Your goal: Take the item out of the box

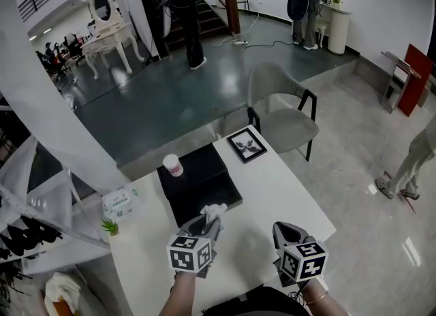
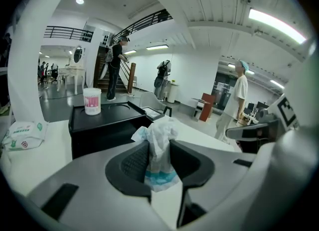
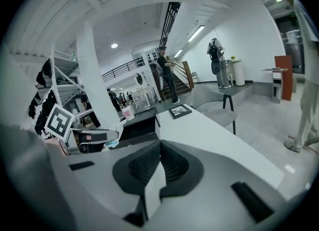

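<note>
In the head view, I am holding the crumpled white item (image 1: 212,210) in my left gripper (image 1: 206,224). It is hanging just off the near edge of the black box (image 1: 204,186), above the white table (image 1: 276,195). I am judging the lifting-out as done and only the setting-down as left. In the left gripper view, the jaws are clamping the item's white-and-blue wad, with the box sitting behind it. In the right gripper view, my right gripper (image 3: 159,146) is idling over the table, its jaws resting together on nothing.
</note>
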